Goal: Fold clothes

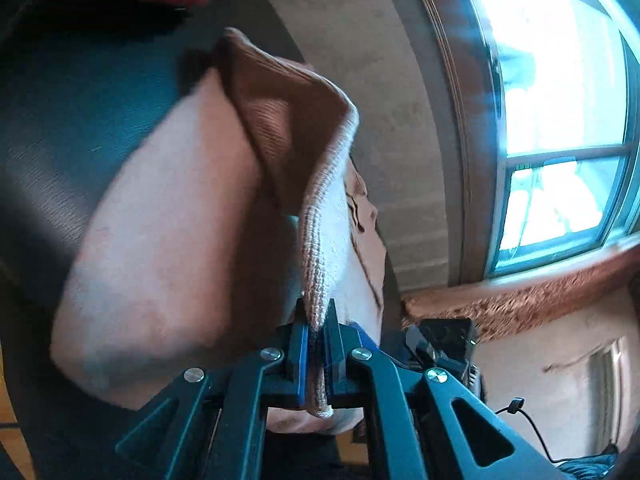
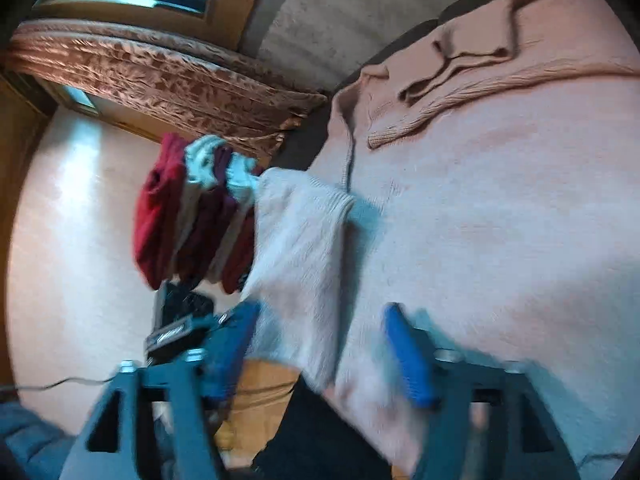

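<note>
The left gripper is clamped on the ribbed hem of a pink knit sweater; its blue pads press the knit edge from both sides, and the ribbed band runs up and away from the jaws in a folded ridge. In the left wrist view the sweater's body hangs and spreads to the left of the gripper over a dark table, with a raised flap of the ribbed part standing above it. Beyond the sweater are a grey wall and a bright window with a patterned curtain along its lower edge. The right gripper stands wide open, its blue pads well apart, with a sleeve and the near edge of the sweater lying between them but not pinched; that view is blurred, so I cannot tell whether either pad touches the fabric. In the right wrist view the sweater lies spread across the table, its collar and ribbed trim toward the upper right, the sleeve folded across its left side with its cuff pointing in toward the body. Just beyond the sleeve sits a stack of folded clothes in red, maroon and pale tones.
</note>
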The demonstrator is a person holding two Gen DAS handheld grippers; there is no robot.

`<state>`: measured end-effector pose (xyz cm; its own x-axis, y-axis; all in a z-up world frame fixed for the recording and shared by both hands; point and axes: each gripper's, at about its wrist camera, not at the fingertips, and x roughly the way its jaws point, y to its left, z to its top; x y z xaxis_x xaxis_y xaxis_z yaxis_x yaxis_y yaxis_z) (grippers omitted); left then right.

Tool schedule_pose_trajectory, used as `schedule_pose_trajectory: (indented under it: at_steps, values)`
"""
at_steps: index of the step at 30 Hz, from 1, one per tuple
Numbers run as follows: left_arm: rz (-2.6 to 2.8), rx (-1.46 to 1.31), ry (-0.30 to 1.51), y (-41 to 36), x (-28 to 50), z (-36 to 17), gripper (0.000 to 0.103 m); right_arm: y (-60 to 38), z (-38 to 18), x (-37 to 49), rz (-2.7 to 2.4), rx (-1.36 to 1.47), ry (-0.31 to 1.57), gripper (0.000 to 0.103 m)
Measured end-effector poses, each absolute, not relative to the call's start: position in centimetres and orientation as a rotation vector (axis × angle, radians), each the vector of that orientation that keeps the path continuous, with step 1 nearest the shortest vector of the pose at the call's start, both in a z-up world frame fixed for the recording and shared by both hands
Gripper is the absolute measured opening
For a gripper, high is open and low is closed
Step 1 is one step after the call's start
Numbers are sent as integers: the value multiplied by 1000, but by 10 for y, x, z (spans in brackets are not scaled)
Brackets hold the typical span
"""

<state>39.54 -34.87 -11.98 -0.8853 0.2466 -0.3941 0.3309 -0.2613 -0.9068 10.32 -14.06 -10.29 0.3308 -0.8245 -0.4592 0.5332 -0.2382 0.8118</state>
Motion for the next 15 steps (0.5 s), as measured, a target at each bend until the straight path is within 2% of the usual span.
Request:
schedule_pose_trajectory:
  at_steps: [7,11,13,15]
  values:
    - [-2323,602,2025,-349,410,-132,4,-209,-113,115,-1277,1313,-236,98]
    - [-2366,560,2048,-346,410,-128,4,-233,-98,140,-1278,1222,-116,91]
    - [-2383,542,2062,-346,413,-127,4,-236,-92,152,-1296,1176,-29,90]
    - [-2400,521,2074,-346,414,-126,4,-238,-99,153,-1241,1215,-75,90]
